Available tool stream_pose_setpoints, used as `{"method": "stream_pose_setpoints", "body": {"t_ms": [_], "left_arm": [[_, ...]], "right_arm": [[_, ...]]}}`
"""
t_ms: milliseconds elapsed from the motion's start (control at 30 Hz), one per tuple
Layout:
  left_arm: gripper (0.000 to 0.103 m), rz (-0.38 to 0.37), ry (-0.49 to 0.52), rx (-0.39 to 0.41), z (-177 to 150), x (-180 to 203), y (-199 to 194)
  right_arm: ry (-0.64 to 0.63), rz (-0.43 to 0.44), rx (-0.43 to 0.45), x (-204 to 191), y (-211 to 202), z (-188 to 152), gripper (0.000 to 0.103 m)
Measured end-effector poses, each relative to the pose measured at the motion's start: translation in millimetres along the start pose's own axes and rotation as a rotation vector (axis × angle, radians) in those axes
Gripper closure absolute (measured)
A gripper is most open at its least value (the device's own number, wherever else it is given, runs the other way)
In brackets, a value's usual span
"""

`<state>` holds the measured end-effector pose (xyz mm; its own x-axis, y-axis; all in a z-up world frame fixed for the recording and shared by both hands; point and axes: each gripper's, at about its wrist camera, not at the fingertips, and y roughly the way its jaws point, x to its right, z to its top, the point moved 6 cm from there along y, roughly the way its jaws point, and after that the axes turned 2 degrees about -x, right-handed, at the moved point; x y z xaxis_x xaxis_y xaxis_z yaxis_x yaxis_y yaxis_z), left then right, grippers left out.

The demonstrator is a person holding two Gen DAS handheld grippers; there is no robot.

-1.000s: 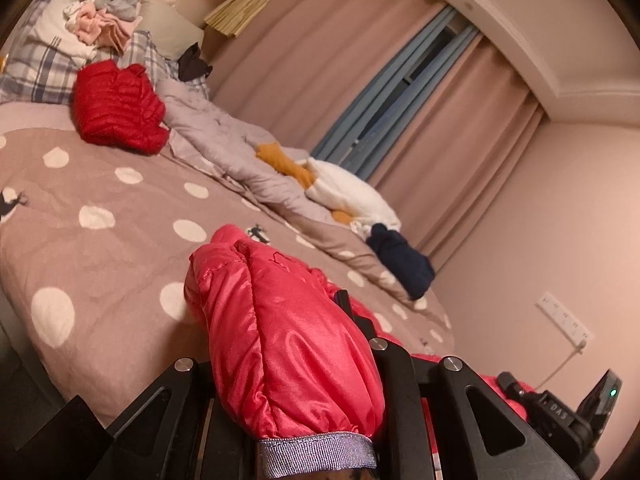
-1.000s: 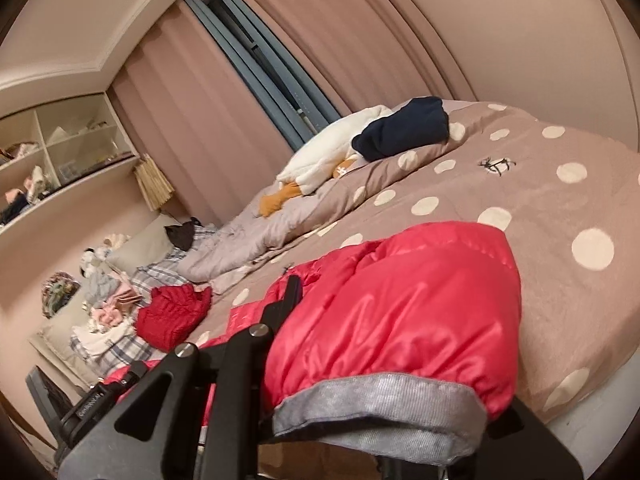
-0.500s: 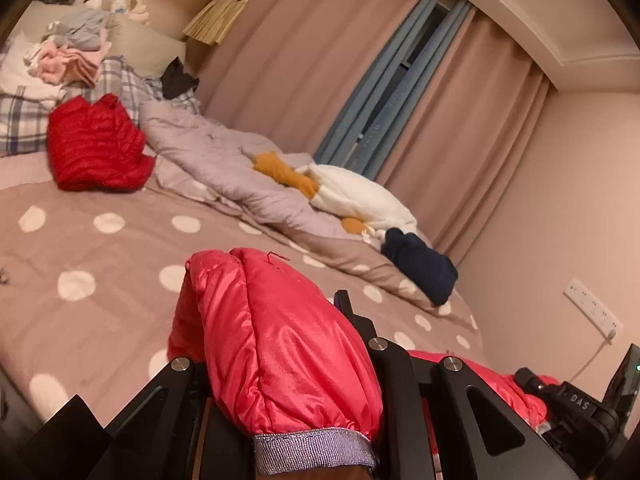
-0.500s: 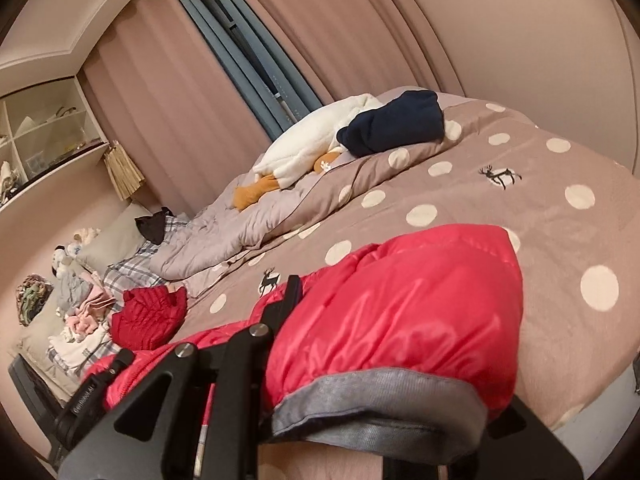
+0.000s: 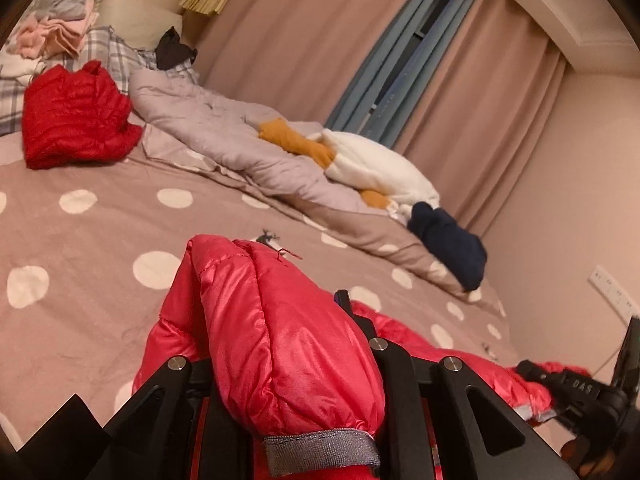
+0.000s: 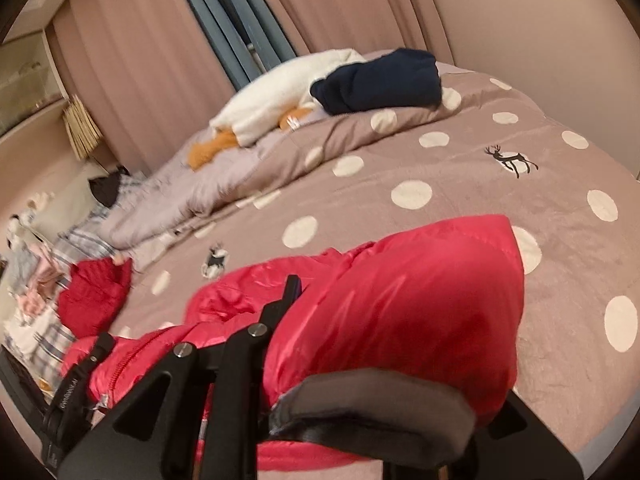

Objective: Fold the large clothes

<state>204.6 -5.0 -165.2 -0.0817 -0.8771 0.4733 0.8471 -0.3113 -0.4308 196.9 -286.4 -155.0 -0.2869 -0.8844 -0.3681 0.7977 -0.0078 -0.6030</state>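
Observation:
A shiny red puffer jacket (image 5: pixel 280 344) with grey cuffs hangs between my two grippers above the polka-dot bed (image 5: pixel 92 264). My left gripper (image 5: pixel 280 360) is shut on one sleeve end, whose grey cuff drapes toward the camera. My right gripper (image 6: pixel 360 340) is shut on the other sleeve (image 6: pixel 400 312), its grey cuff (image 6: pixel 372 400) bulging over the fingers. The jacket body (image 6: pixel 224 308) stretches toward the left gripper (image 6: pixel 76 384). The right gripper shows at the left wrist view's right edge (image 5: pixel 576 392).
A folded red jacket (image 5: pixel 72 120) lies near the plaid pillows (image 5: pixel 120 56). A grey duvet (image 5: pixel 240 148), a white and orange plush (image 5: pixel 372 168) and a navy garment (image 5: pixel 448 240) lie along the far side. Curtains (image 5: pixel 304 40) and a wall socket (image 5: pixel 616 292) are behind.
Both grippers have swung and moved closer over the bed with the jacket sleeves still held; the bed fills more of each view.

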Motion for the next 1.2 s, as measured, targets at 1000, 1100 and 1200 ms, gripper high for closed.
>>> {"method": "stream_pose_setpoints", "body": {"t_ms": [1000,1100,1200], "left_arm": [[0.087,0.068,-0.106,0.012,-11.5,-11.0,14.7],[0.087,0.083,-0.092,-0.002,-15.4,-7.3,16.3],[0.087,0.100,-0.055,0.004,-15.5,-4.2,14.7]], "right_arm": [[-0.105,-0.061,0.038,0.9,32.4,-3.3,0.081],[-0.111,-0.077,0.033,0.9,36.2,-3.2,0.082],[-0.110,-0.089,0.033,1.0,38.6,-3.5,0.082]]}}
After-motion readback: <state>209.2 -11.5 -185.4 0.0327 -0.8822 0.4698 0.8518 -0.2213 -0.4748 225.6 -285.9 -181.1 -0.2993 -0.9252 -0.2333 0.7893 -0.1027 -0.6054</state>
